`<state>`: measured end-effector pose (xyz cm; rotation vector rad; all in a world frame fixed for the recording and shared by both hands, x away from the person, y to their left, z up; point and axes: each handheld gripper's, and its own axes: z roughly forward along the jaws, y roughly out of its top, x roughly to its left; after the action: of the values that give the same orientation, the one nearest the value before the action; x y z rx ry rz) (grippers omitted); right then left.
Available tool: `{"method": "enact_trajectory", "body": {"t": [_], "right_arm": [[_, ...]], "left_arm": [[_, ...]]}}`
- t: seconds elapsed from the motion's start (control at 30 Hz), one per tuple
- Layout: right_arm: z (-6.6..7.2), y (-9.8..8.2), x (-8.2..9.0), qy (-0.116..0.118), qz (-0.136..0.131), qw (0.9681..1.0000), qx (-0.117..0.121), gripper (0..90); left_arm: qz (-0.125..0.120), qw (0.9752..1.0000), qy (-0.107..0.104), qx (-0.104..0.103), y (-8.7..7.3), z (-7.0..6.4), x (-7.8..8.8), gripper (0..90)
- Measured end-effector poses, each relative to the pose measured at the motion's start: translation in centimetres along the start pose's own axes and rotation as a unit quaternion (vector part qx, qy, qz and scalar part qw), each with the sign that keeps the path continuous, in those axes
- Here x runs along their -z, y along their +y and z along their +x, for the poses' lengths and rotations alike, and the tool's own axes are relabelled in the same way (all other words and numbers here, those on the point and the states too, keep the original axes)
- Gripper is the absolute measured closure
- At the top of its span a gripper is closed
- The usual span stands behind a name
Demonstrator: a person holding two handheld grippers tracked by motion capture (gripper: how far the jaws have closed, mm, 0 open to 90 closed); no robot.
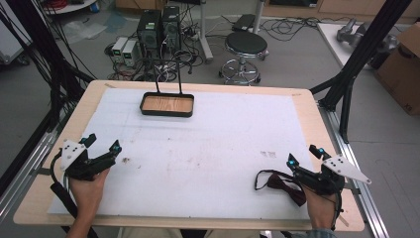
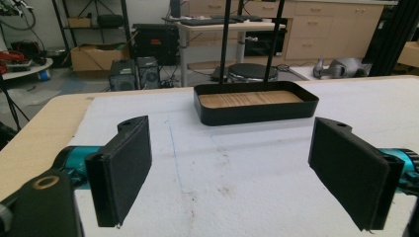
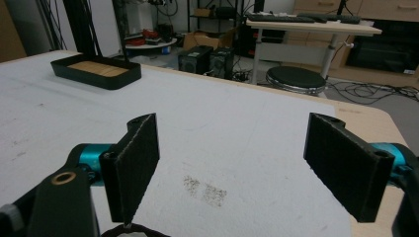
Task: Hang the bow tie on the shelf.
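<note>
Two tongs on the go here, one in each hand. From the high view, the left tongs point(image 1: 103, 144) sit near the left edge of the tabletop point(image 1: 307, 101), jaws spread wide with nothing in them. The right tongs point(image 1: 304, 154) are over by the right edge, also spread wide and empty. A dark red bow tie point(image 1: 281, 182) lies on the white sheet point(image 1: 208, 148) right at the right tongs, partly tucked under them. A black tray point(image 1: 167, 104) with a wooden floor sits at the far side, well apart from both.

Left gripper view: the jaws are far apart, bare white sheet between them, and the tray straight ahead with two thin black rods point(image 2: 273, 42) rising from it.

Right gripper view: jaws wide again, a smudgy stain point(image 3: 205, 190) on the sheet between them, and a bit of the bow tie's dark strap peeking in at the bottom edge below the left-hand jaw. Tray's off at the far left, a round stool point(image 3: 295, 78) beyond the tabletop.
</note>
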<state>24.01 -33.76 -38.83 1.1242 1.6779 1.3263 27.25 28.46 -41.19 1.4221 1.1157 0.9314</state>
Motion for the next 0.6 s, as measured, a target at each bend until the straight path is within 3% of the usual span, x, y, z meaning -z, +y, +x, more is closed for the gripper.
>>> {"method": "enact_trajectory", "body": {"t": [0.4,0.6], "right_arm": [[0.1,0.5,2.1,0.036,0.002,0.9993,0.007,22.7],[0.2,-0.4,3.6,0.057,0.01,0.9982,0.012,26.6]], "left_arm": [[-0.002,1.0,0.0,0.0,0.0,-0.2,-0.1,17.1],[-0.003,1.0,0.001,0.0,0.0,-0.2,-0.1,17.1]]}}
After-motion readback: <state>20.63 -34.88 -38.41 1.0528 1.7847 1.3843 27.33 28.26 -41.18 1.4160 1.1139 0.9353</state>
